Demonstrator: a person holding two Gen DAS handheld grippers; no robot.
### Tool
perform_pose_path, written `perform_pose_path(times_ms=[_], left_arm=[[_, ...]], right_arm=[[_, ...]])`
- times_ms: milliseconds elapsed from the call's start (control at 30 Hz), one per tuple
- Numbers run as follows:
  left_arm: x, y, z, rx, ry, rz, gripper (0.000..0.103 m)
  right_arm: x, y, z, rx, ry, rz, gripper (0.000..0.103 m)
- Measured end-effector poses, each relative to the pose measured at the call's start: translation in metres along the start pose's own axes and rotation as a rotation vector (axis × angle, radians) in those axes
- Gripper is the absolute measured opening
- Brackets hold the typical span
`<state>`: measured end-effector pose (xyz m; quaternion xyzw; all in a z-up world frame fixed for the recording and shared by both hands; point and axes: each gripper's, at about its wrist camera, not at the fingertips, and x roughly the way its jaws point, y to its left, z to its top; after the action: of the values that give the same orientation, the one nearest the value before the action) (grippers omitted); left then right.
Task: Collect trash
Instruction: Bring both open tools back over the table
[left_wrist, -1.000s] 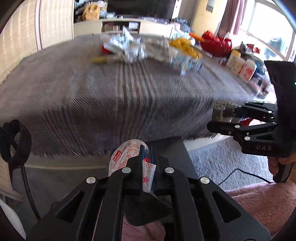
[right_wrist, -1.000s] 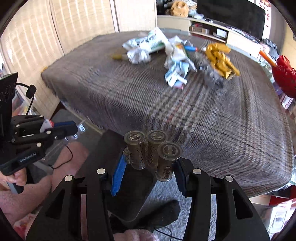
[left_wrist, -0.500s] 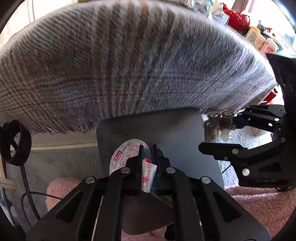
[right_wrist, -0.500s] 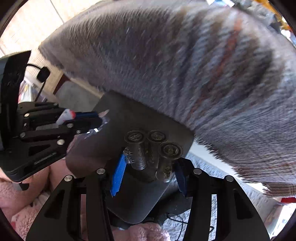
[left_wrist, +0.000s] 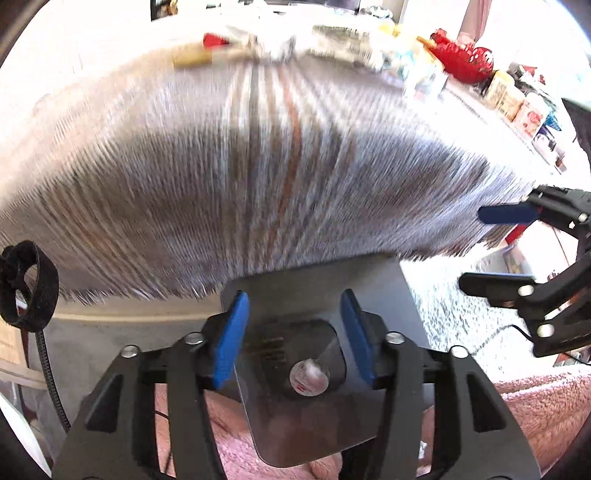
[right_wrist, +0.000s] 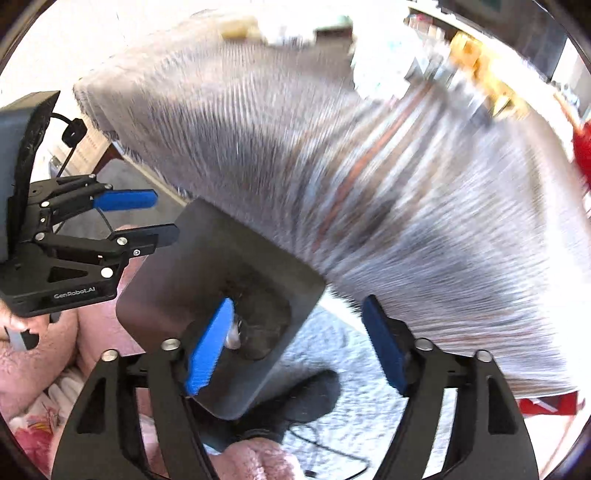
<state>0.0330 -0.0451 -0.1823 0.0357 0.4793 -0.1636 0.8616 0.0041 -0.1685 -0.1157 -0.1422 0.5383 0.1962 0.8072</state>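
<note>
A dark grey bin (left_wrist: 317, 280) stands below the edge of the plaid-clothed table (left_wrist: 258, 147). My left gripper (left_wrist: 293, 306) hangs over its mouth, jaws opening, nothing between the blue pads. Below them a small round sealed cup with red print (left_wrist: 309, 377) lies loose inside the bin. My right gripper (right_wrist: 298, 306) is also over the bin (right_wrist: 207, 236), jaws opening wide and empty; a pale piece of trash (right_wrist: 234, 334) shows in the bin beside its left pad. More trash (left_wrist: 332, 37) lies blurred at the table's far side. Each gripper appears in the other's view, right gripper (left_wrist: 476, 249) and left gripper (right_wrist: 166, 218).
Speckled grey carpet (left_wrist: 443, 314) surrounds the bin. The person's pink fleece-clad legs (left_wrist: 546, 406) are close below the grippers. A red object (left_wrist: 465, 62) and bottles (left_wrist: 513, 99) stand beyond the table at the right. A black strap and cable (left_wrist: 29, 284) hang at the left.
Both grippers have opened. The left let go of the small sealed cup and the right let go of the three metal cylinders; the cup now lies in the bin. Both views tilted up slightly.
</note>
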Motion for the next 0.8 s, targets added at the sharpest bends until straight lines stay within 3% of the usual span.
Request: perform_pose_path(times_ms=[67, 267, 433, 567, 800], left_arm=[[-0.009, -0.004, 0.006, 0.005, -0.023, 0.005, 0.066], [-0.037, -0.005, 0.020, 0.004, -0.099, 0.033, 0.086], [-0.052, 0.003, 0.033, -0.008, -0.149, 0.065, 0.088], [-0.063, 0.011, 0.043, 0.000, -0.179, 0.072, 0.088], [-0.066, 0.027, 0.059, 0.001, -0.234, 0.037, 0.088]], right_arm=[[-0.014, 0.000, 0.005, -0.025, -0.006, -0.021, 0.084], [-0.051, 0.002, 0.024, -0.035, -0.078, -0.062, 0.088], [-0.078, -0.012, 0.032, 0.021, -0.206, -0.100, 0.093], [-0.086, -0.027, 0.042, 0.126, -0.307, -0.082, 0.093], [-0.073, -0.040, 0.053, 0.302, -0.443, -0.047, 0.093]])
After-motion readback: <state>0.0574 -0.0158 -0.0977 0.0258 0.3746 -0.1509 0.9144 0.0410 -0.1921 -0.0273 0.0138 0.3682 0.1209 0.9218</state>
